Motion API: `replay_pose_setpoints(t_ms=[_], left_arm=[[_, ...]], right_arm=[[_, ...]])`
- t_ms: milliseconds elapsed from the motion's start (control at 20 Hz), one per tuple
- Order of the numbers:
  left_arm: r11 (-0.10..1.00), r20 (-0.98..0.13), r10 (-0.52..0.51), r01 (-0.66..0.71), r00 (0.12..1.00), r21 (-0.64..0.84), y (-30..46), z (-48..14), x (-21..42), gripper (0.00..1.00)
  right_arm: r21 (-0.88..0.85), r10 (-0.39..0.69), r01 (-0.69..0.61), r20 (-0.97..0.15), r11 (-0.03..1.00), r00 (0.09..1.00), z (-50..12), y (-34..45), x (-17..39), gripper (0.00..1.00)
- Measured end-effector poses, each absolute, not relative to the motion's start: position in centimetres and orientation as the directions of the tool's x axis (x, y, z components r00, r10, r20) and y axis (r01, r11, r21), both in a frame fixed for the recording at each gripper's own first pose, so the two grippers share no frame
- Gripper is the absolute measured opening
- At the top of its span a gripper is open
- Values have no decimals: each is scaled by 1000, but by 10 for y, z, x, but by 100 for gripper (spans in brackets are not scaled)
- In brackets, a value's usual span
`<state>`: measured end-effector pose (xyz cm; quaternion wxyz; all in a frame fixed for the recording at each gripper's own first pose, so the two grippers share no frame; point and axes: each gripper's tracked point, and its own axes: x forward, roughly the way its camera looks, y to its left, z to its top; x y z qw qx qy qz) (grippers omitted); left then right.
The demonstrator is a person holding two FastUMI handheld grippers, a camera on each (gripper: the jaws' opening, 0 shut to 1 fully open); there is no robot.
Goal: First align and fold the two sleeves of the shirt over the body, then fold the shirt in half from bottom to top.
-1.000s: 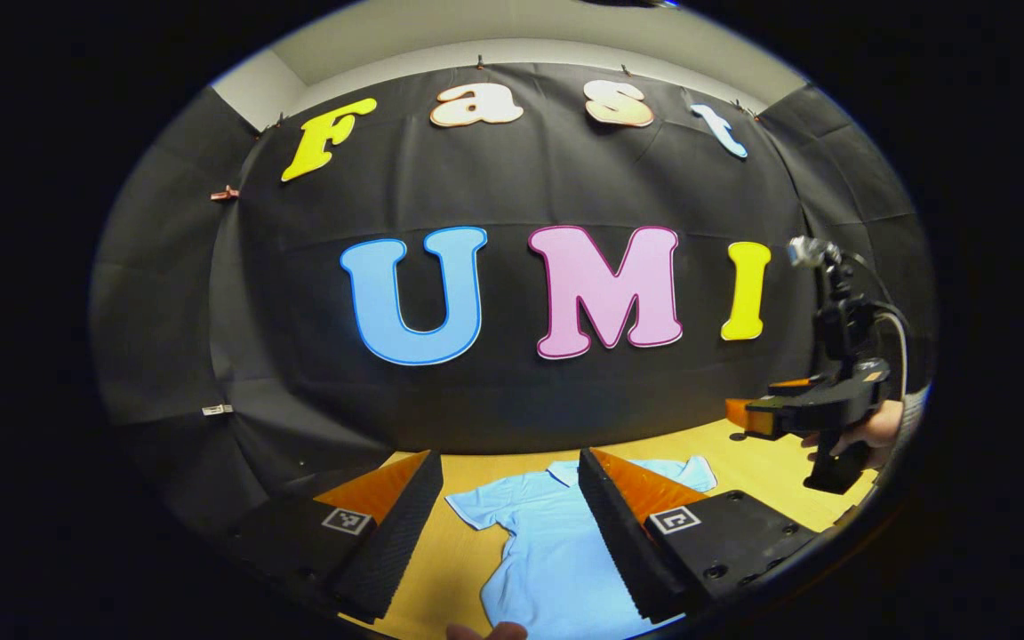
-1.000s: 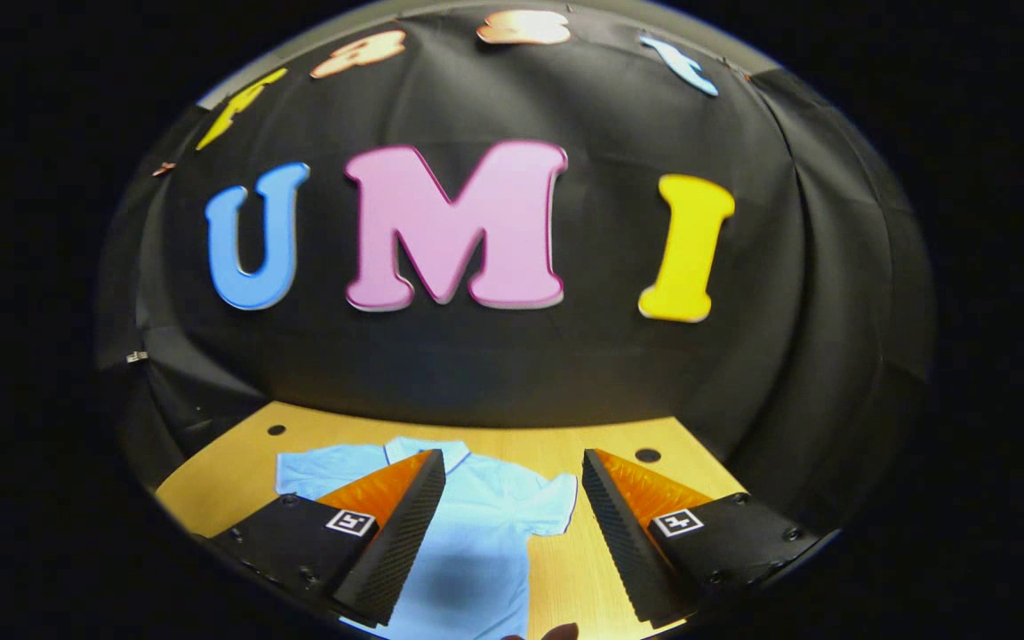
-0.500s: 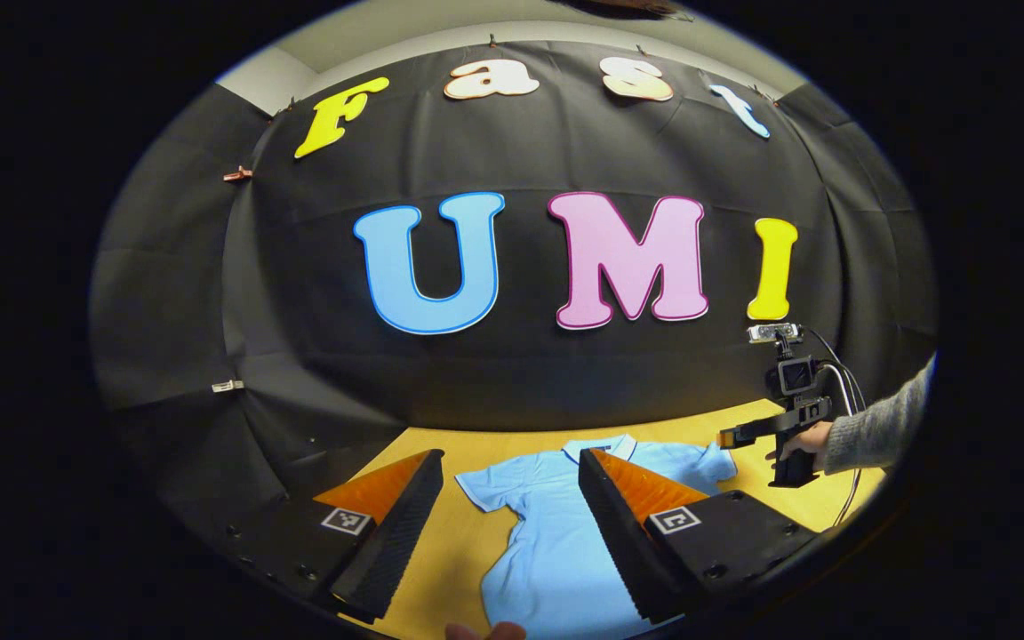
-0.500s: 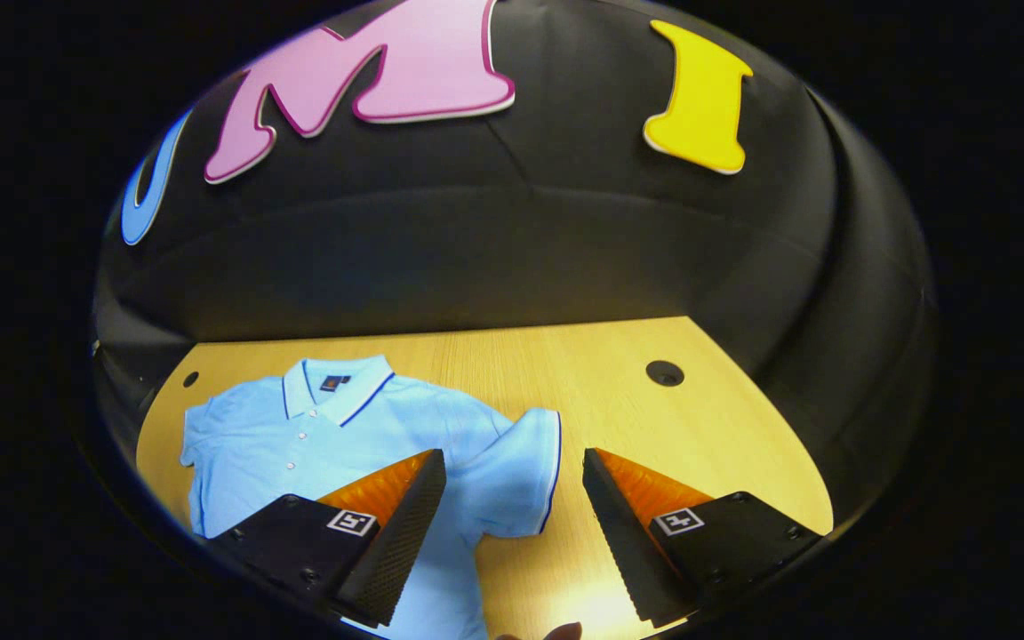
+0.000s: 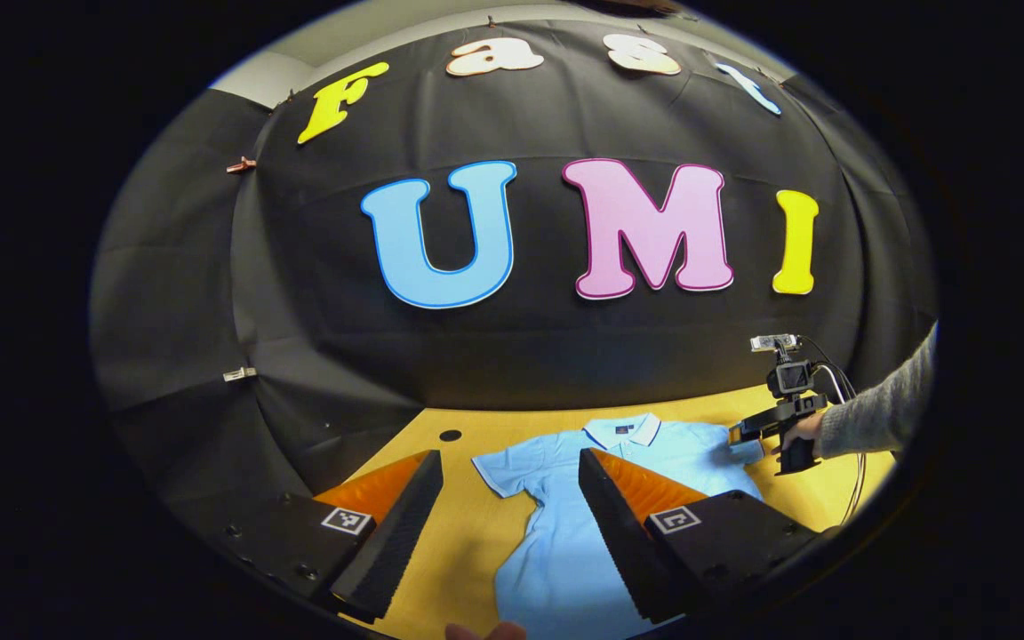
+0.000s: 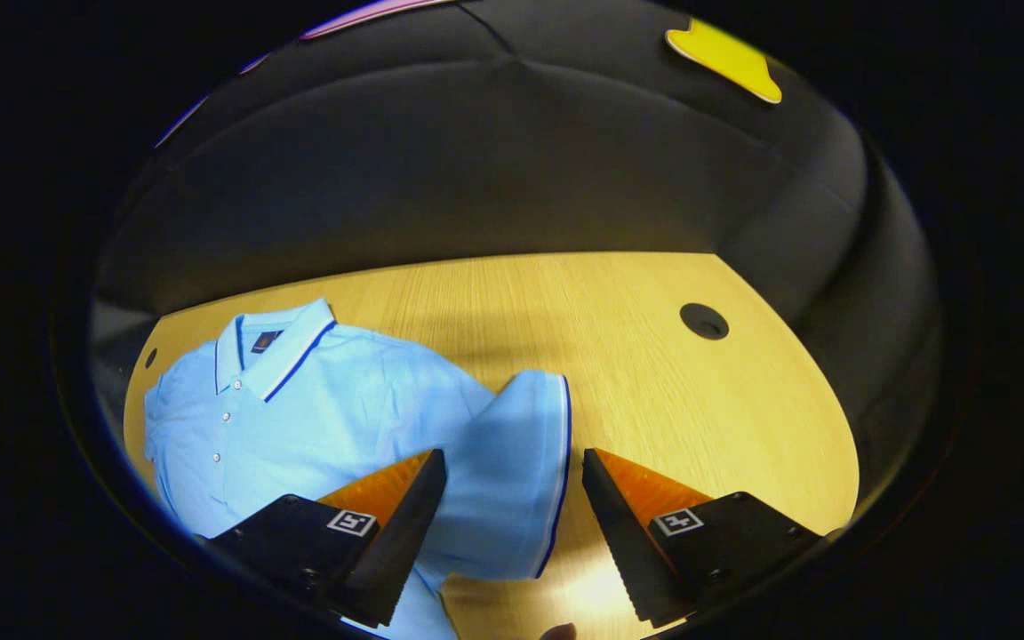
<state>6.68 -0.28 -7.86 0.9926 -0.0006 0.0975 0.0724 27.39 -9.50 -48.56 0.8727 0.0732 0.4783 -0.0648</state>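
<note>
In the left gripper view, your left gripper (image 5: 508, 507) hangs spread above the shirt (image 5: 565, 533), flat on the table (image 5: 459, 542). In the right gripper view, your right gripper (image 6: 512, 524) has dropped, fingers spread, straddling the sleeve (image 6: 512, 471): the first fold can start.

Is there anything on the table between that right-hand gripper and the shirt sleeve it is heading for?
Nothing visible. The right gripper has its jaws open, and the sleeve lies between them on the bare wooden table.
</note>
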Motion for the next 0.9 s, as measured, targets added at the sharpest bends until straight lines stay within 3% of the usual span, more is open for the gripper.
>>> replay_pose_setpoints(t_ms=[200, 300, 350, 400, 550, 600, 650, 700, 750, 900], left_arm=[[989, -201, 147, -147, 968, 19, -1, -82, 67, 98], [989, -205, 148, -148, 967, 20, 1, -84, 66, 98], [989, -208, 150, -150, 967, 19, 2, -86, 66, 98], [988, -211, 152, -152, 965, 19, 3, -87, 65, 98], [988, -217, 153, -153, 964, 18, 4, -90, 63, 98], [988, -219, 153, -153, 964, 19, 5, -91, 62, 98], [988, -218, 154, -153, 964, 21, 5, -91, 62, 98], [988, -220, 154, -153, 963, 21, 6, -92, 62, 98], [988, -219, 153, -153, 964, 20, 6, -92, 61, 98], [989, -215, 150, -150, 965, 17, 4, -92, 60, 98]], right_arm=[[70, -42, 184, -839, 980, 543, -487, -93, 277, 96], [76, -41, 193, -842, 978, 538, -486, -92, 276, 87], [74, -45, 200, -845, 977, 533, -486, -92, 277, 74], [73, -50, 209, -848, 975, 527, -486, -93, 276, 70], [93, -42, 236, -858, 967, 512, -481, -94, 273, 27], [95, -41, 236, -857, 967, 513, -483, -96, 273, 27], [106, -34, 242, -857, 964, 513, -482, -95, 273, 13], [111, -31, 241, -857, 964, 515, -484, -94, 273, 13], [110, -27, 232, -854, 967, 519, -483, -93, 274, 6], [83, -33, 192, -846, 978, 533, -482, -92, 273, 5]])
